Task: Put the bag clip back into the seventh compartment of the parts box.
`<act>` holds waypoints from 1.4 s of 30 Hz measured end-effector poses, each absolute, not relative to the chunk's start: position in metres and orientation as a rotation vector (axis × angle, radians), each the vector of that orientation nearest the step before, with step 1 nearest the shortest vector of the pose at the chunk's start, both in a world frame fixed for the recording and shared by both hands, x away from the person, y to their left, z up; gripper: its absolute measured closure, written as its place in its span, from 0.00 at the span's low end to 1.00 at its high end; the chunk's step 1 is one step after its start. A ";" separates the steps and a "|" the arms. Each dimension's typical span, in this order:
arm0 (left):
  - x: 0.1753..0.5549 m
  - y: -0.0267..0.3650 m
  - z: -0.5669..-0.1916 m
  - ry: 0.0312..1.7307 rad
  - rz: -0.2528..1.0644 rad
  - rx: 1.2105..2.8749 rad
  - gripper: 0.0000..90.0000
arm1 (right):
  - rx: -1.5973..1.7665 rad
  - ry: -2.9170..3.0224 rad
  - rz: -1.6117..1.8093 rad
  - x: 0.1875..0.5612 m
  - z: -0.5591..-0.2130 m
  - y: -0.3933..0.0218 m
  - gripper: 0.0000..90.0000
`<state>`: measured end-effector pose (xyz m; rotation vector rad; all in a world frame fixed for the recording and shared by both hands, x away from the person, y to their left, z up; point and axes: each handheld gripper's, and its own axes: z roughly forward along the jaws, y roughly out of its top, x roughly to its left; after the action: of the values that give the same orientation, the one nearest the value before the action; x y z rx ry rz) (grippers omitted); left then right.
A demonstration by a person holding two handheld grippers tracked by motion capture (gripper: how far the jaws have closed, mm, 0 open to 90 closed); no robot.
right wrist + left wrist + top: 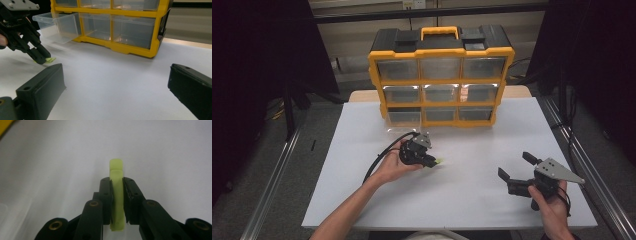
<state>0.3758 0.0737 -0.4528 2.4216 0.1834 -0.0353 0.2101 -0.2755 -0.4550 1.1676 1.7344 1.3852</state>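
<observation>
Left claw (432, 161) clamped shut, right claw (516, 166) wide apart.

green piece (116, 195) mostly hidden between jaws

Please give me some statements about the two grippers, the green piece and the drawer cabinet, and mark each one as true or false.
1. The left gripper is shut on the green piece. True.
2. The right gripper holds a green piece. False: its jaws stand wide apart with nothing between them.
3. The cabinet has a drawer pulled out in its bottom row. True.
4. The cabinet frame is blue. False: it is yellow, with a black top.
</observation>
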 end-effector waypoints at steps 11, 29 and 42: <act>0.370 0.082 -0.441 0.233 -0.009 2.309 0.87 | 1.167 1.731 1.382 0.210 -0.455 -0.276 0.00; 0.360 0.106 -0.426 0.321 0.021 2.145 0.87 | 1.171 1.728 1.387 0.209 -0.455 -0.276 0.00; 0.350 0.120 -0.412 0.324 0.068 2.055 0.87 | 1.168 1.733 1.391 0.209 -0.455 -0.276 0.00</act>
<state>0.3504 0.1198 -0.4119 2.0552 0.3242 0.0684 0.2095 -0.2761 -0.4547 1.1675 1.7331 1.3907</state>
